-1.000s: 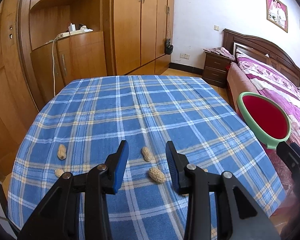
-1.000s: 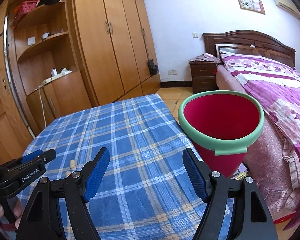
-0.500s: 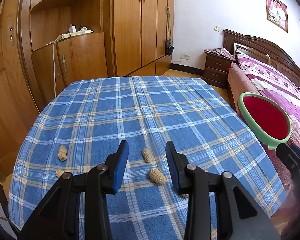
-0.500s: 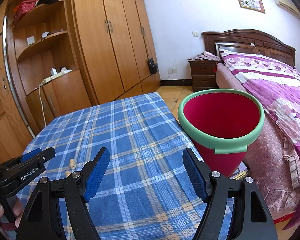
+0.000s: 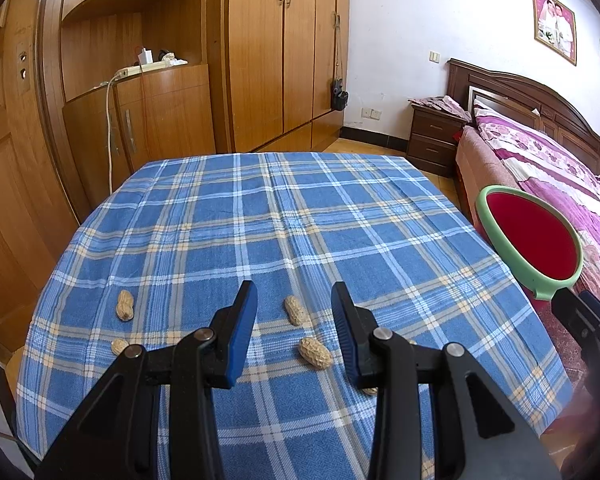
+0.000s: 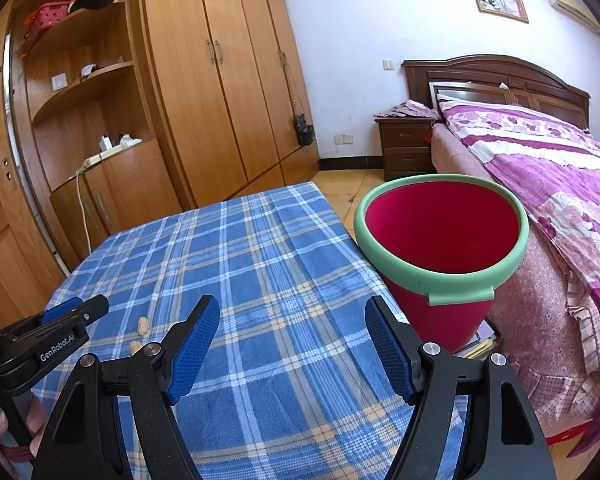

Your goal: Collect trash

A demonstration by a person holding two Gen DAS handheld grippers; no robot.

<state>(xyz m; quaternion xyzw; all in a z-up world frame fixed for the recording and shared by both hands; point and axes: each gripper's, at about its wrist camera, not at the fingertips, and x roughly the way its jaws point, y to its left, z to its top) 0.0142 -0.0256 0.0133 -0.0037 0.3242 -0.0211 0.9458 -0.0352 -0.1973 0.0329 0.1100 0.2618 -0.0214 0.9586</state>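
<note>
Left gripper hovers over peanuts on the tablecloth, fingers apart, empty. Right gripper gapes wide beside the bin. Shells look light and brittle: pinch gently across the waist.

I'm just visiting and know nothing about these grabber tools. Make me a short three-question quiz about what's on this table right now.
1. True or false: the left gripper is holding a peanut.
2. The red bin stands: A) on the tablecloth, B) off the table's edge towards the bed, C) inside the wardrobe.
3. Fill in: the red bin's rim is coloured ____.

Key: 1 false, both grippers are open and empty, with the peanuts lying on the cloth; 2 B; 3 green.
</note>
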